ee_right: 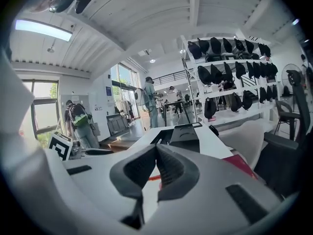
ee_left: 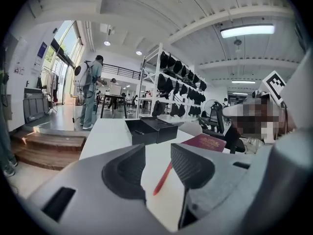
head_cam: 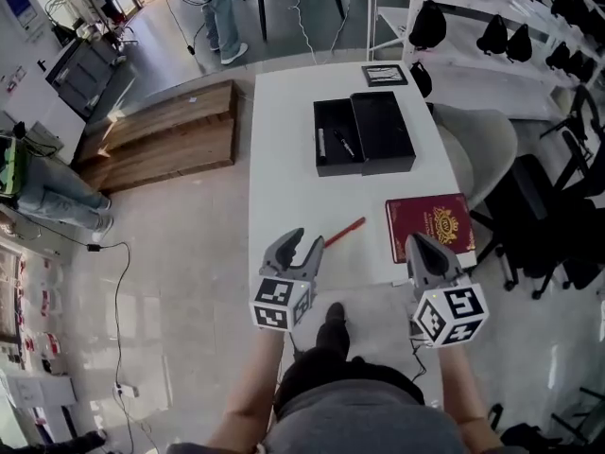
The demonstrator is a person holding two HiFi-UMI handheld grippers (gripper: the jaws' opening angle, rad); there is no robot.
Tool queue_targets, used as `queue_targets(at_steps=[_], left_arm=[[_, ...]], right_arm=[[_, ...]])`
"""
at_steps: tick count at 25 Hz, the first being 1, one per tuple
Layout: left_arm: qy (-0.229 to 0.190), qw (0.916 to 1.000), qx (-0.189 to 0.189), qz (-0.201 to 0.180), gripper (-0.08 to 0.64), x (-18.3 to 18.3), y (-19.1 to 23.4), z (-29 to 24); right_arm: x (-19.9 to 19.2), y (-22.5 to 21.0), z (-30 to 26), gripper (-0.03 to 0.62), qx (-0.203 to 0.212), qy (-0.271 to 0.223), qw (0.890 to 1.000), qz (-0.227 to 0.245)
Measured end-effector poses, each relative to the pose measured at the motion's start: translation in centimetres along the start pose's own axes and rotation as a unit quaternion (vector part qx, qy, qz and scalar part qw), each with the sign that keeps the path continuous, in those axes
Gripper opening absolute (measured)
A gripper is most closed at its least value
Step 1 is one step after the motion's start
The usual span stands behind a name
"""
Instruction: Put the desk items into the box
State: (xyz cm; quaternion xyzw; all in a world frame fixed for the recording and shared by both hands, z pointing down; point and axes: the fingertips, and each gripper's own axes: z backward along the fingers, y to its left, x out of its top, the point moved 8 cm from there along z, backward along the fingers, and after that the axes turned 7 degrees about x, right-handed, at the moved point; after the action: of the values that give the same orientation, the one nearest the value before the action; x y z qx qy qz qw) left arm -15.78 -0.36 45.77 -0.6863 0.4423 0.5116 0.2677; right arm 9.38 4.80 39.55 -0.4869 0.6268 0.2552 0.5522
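On the white table (head_cam: pixel 284 159) an open black box (head_cam: pixel 337 138) lies with its lid (head_cam: pixel 383 130) beside it, and a dark pen rests inside. A red pen (head_cam: pixel 343 232) lies aslant near the front edge, just ahead of my left gripper (head_cam: pixel 307 241), which stands open and empty. In the left gripper view the red pen (ee_left: pixel 163 178) shows between the parted jaws of the gripper (ee_left: pixel 157 153), a little beyond them. A maroon book (head_cam: pixel 430 225) lies at the right. My right gripper (head_cam: pixel 418 244) is shut and empty at the book's near edge, its tips meeting in the right gripper view (ee_right: pixel 156 148).
A small framed card (head_cam: pixel 385 75) sits at the table's far end. A grey chair (head_cam: pixel 482 145) and black office chairs (head_cam: pixel 548 216) stand to the right. A wooden platform (head_cam: pixel 161 135) lies on the floor to the left. A person (head_cam: pixel 222 17) stands far off.
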Motion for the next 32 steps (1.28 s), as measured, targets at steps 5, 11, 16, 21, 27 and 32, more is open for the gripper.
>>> queue_targets(at_steps=[5,11,16,21,27,32], left_arm=[[0.021,0.9991,-0.034,-0.013,0.15,-0.1,0.4,-2.4],[0.054,0.9945,-0.082,-0.038,0.15,-0.9,0.0,-5.1],[0.081,0.9886,-0.109,-0.064,0.15,-1.7,-0.6,-6.4],[0.108,0.9811,-0.13,-0.095,0.15,-2.7,-1.6,-7.6],[0.128,0.9753,-0.143,-0.11,0.15,-3.3,-2.5,-8.7],[0.162,0.9675,-0.152,-0.121,0.15,-4.5,-2.9,-9.5]], right_arm=[[0.7,-0.8,-1.4,0.005,-0.022,-0.001,1.0,-0.007],[1.0,-1.4,-2.7,0.005,-0.048,0.001,0.999,-0.012],[0.8,-1.5,-3.1,0.005,-0.074,0.006,0.997,-0.026],[0.6,-1.8,-2.7,0.005,-0.089,0.012,0.995,-0.038],[0.4,-2.3,-2.3,0.005,-0.098,0.013,0.994,-0.04],[0.9,-3.2,-2.1,0.005,-0.102,0.005,0.994,-0.042]])
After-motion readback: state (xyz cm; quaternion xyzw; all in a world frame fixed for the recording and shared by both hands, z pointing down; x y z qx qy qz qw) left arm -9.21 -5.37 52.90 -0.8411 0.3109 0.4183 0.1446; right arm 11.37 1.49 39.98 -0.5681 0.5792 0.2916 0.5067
